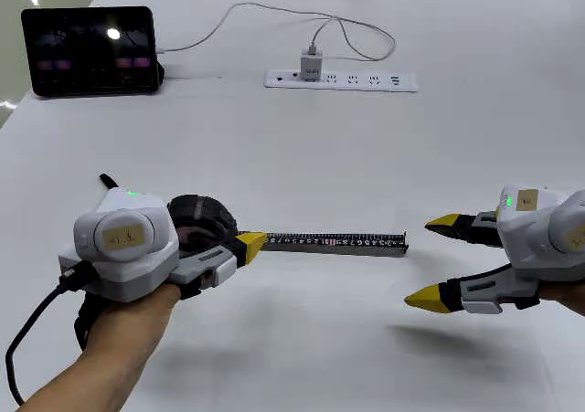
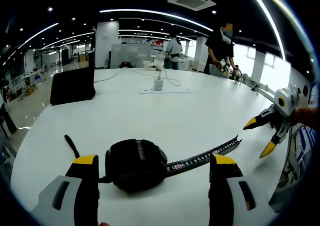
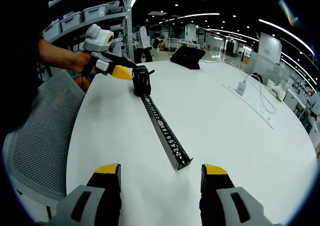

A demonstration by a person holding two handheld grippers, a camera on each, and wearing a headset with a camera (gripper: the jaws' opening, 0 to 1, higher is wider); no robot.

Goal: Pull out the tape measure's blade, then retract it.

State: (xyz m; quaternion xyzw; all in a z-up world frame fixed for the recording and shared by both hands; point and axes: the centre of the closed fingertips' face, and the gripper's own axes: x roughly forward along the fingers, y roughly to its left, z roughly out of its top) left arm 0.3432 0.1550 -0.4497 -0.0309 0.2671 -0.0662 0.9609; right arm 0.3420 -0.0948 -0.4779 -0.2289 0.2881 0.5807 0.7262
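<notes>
From where I stand, the left gripper (image 2: 153, 161) sits low at the left of the head view. Its yellow-tipped jaws are spread wide around the tape measure's black case (image 1: 203, 220). In the left gripper view the case sits between the two jaws with a gap on either side, so they bracket it rather than clamp it. I take that as a fence that keeps the case from sliding when the blade is drawn or let back.

The blade (image 1: 334, 242) runs flat along the white table (image 1: 302, 156) from the case toward the right of the head view, numbers up. Its hook end (image 3: 183, 162) lies at the lower middle of the right gripper view, just ahead of the right gripper (image 1: 432, 258). That gripper is also wide open, and neither jaw touches the blade. It lines up with the tape's length, which suits a straight pull or a guided return.

The blade is already well out, so by my reckoning the pulling half is about done and the retracting is left. An unguided blade could whip back and jerk the case.

A dark tablet (image 1: 90, 50) stands at the upper left, well apart from the work. A power strip (image 1: 340, 80) with a plugged charger lies at the top centre.
</notes>
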